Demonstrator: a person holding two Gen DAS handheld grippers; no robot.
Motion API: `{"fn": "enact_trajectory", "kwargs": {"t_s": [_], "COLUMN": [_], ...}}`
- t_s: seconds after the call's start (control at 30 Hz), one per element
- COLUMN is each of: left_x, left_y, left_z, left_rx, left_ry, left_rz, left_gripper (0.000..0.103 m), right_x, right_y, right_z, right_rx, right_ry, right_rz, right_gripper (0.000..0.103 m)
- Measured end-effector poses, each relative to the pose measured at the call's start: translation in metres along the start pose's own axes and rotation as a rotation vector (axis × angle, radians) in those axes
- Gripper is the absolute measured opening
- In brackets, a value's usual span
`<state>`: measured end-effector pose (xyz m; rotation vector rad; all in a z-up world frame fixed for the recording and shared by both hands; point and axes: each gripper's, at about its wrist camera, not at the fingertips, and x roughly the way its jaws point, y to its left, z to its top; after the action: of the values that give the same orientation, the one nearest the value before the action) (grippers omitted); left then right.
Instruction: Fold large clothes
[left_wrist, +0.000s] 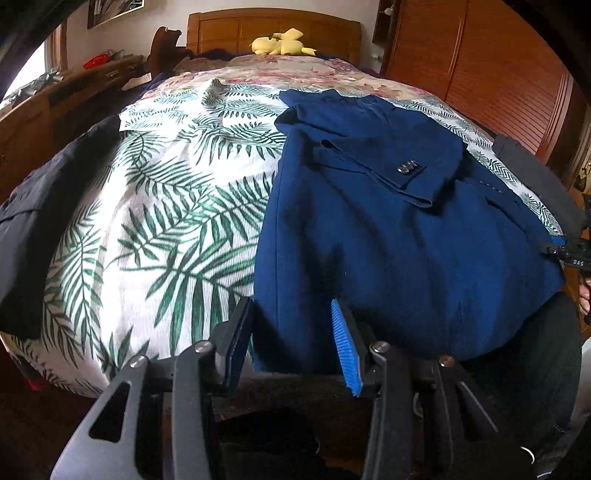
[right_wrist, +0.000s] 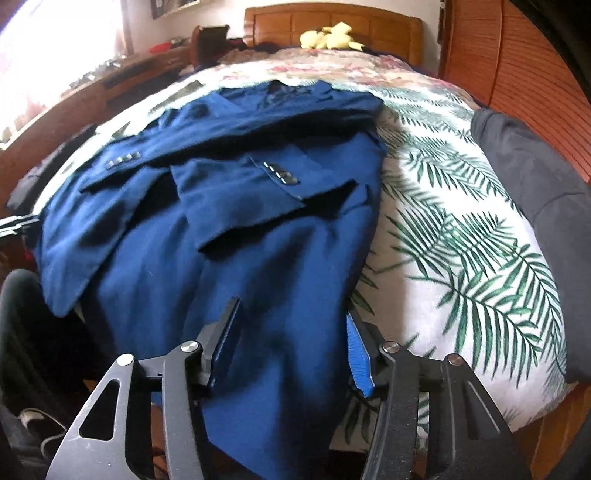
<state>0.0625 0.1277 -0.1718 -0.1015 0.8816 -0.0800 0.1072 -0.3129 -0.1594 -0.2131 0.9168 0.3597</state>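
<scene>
The left gripper (left_wrist: 291, 332) hangs over the foot edge of the bed (left_wrist: 155, 236), its jaws standing partly apart with the near left corner of the blue jacket (left_wrist: 388, 240) running between them. The pads do not look pressed onto the cloth, though the hem droops over the edge there and the view is too dark below to be sure. The right gripper (right_wrist: 291, 332) is placed the same way at the jacket's (right_wrist: 221, 240) near right side, jaws moderately apart, fabric between them but not pinched. Each tool sits at one bottom corner, likely so the hem can be taken on both sides at once and carried up toward the collar in one even fold.

The jacket lies face down along the bed, bottom hem hanging off the foot edge, collar toward the headboard (left_wrist: 273, 29). Both sleeves (right_wrist: 236, 177) are already folded inward across the back, cuff buttons showing, which narrows it into a strip ready for a lengthwise fold.

Dark garments (left_wrist: 40, 221) lie at the left and right edges of the bed, kept clear of the working area. Farthest off, a yellow soft toy (left_wrist: 282, 42) rests against the headboard.
</scene>
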Motion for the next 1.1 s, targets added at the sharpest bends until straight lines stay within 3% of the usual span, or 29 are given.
{"fn": "enact_trajectory", "kwargs": {"t_s": [0.27, 0.4, 0.5, 0.6, 0.63, 0.7, 0.77, 0.9, 1.1], "left_x": [0.001, 0.002, 0.001, 0.0, 0.0, -0.002, -0.007, -0.036, -0.104], "left_y": [0.002, 0.0, 0.0, 0.0, 0.0, 0.0, -0.003, -0.024, -0.057], "left_z": [-0.002, -0.001, -0.003, -0.005, -0.006, -0.005, -0.002, 0.016, 0.076], "left_rx": [-0.024, -0.021, -0.015, -0.008, -0.009, -0.01, -0.009, 0.043, 0.105], "left_ry": [-0.001, -0.01, -0.021, -0.032, -0.035, -0.038, -0.036, -0.125, -0.313], "left_rz": [-0.013, -0.002, -0.002, -0.003, -0.003, -0.019, -0.051, -0.032, -0.045], "left_gripper": [0.042, 0.042, 0.042, 0.041, 0.039, 0.018, 0.009, 0.006, 0.005], "right_x": [0.004, -0.002, -0.01, -0.006, -0.003, 0.005, 0.006, -0.003, -0.06], "right_y": [0.0, 0.008, 0.015, 0.021, 0.021, 0.016, 0.006, 0.003, 0.012], "right_z": [-0.011, -0.006, 0.001, 0.002, 0.001, -0.002, -0.004, 0.001, 0.047], "right_rx": [-0.021, -0.041, -0.054, -0.08, -0.079, -0.064, -0.021, -0.017, -0.008], "right_ry": [0.048, 0.012, -0.034, -0.016, 0.0, 0.039, 0.05, 0.021, -0.188], "right_rz": [-0.039, -0.023, 0.034, 0.04, 0.037, 0.03, 0.068, 0.095, 0.164], "right_gripper": [0.053, 0.023, 0.021, 0.021, 0.022, 0.022, 0.022, 0.006, 0.003]}}
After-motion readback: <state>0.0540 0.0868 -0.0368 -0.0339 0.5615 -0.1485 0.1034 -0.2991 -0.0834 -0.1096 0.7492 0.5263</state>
